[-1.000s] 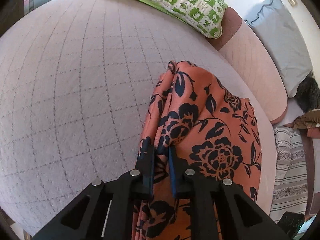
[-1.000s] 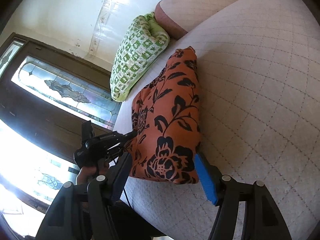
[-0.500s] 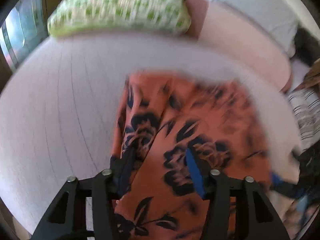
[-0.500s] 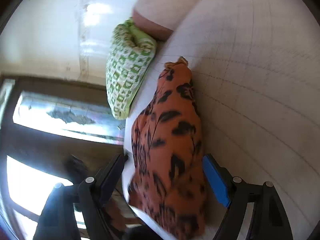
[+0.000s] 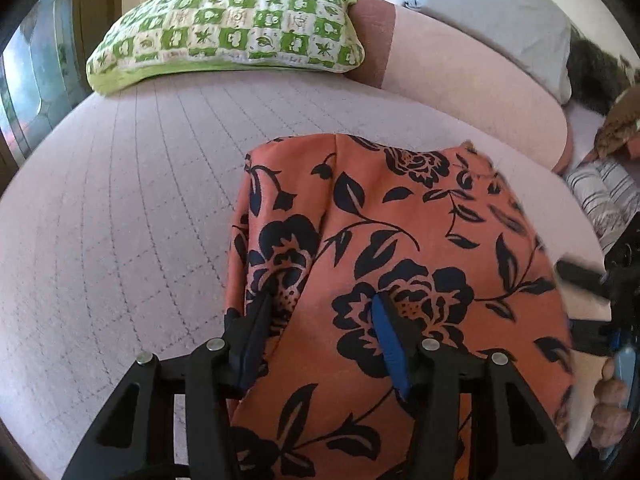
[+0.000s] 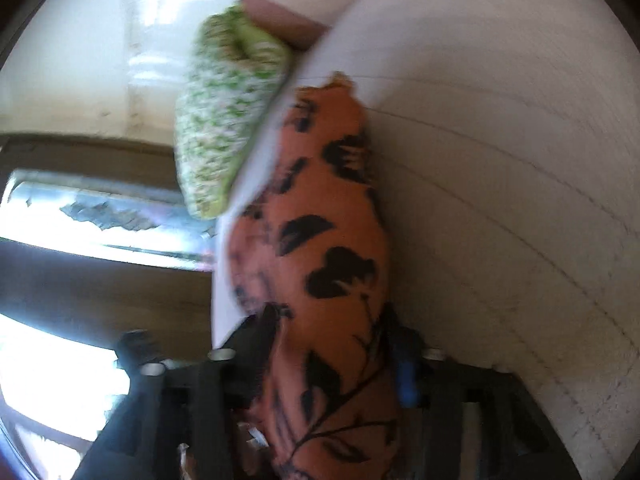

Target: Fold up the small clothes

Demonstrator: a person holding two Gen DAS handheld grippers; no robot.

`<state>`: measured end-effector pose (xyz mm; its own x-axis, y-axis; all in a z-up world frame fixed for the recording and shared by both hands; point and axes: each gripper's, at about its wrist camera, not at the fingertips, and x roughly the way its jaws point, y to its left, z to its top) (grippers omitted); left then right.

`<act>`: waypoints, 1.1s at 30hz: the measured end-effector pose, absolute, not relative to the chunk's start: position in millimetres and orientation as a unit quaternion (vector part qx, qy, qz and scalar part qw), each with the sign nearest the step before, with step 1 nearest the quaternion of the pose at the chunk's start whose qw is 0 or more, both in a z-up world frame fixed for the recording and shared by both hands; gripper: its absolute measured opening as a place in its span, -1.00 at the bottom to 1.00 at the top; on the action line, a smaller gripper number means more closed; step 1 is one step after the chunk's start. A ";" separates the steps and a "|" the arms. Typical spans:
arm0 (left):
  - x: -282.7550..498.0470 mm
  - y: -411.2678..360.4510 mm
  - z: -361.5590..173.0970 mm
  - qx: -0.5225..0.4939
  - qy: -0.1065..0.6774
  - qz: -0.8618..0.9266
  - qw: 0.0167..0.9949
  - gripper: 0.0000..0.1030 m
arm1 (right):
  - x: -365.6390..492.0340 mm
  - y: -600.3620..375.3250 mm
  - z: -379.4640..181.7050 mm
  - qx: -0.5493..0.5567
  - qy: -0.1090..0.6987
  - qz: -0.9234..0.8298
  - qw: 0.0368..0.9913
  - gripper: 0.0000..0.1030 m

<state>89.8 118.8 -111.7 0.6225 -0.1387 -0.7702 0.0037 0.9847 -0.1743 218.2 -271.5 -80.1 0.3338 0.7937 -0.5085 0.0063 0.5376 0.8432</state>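
Through the left wrist camera I see the orange satin-like garment with a black floral and leaf print (image 5: 400, 240) lying folded on the pale lilac quilted bed cover (image 5: 120, 220), whose stitched grid gives it a soft, padded texture. The cloth forms a rough rectangle with a rounded far edge and a long crease running down its left part. My left claw (image 5: 320, 316) stands with its black fingers apart above the near end of the garment; the blue pad on the right finger (image 5: 386, 332) and the dark left finger show against the print, and I cannot tell whether they touch the cloth. They do not pinch it.

At the far edge of the bed rests a plump green-and-cream checked cushion with leaf motifs (image 5: 240, 36), beside a smooth pink padded bolster (image 5: 460, 76) and a grey pillow (image 5: 500, 12). At the right edge a person's fingers (image 5: 610, 392) grip the other tool's handle.

The right wrist view is blurred. There the same garment (image 6: 320, 240) runs lengthwise between the fingers of my right claw (image 6: 336, 336), whose jaws are closing around the bunched near end; the blur keeps me from telling whether the pads press on it. The cushion (image 6: 224, 128) lies beyond.
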 end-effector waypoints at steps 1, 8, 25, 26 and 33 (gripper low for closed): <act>88.2 119.4 -110.6 -0.077 0.433 -0.040 0.897 0.05 | 221.3 -275.7 -76.2 0.402 0.497 0.275 0.718 0.56; 87.0 119.9 -109.1 -0.083 0.430 -0.047 0.898 0.05 | 268.5 -277.8 -101.0 0.462 0.490 0.256 0.694 0.20; 84.3 118.6 -108.7 -0.071 0.423 -0.049 0.902 0.06 | 198.0 -268.8 -96.3 0.382 0.530 0.242 0.718 -0.30; 82.8 118.5 -108.5 -0.069 0.421 -0.049 0.903 0.06 | 191.0 -267.0 -92.4 0.378 0.526 0.238 0.724 -0.34; 76.7 125.8 -102.8 -0.086 0.423 -0.069 0.899 0.06 | 186.5 -262.8 -93.0 0.378 0.531 0.212 0.728 0.11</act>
<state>76.7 125.8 -102.8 0.6318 -0.1969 -0.7497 0.0508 0.9756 -0.2134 186.5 -262.8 -93.0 0.3452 0.7103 -0.6135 0.0925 0.6247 0.7754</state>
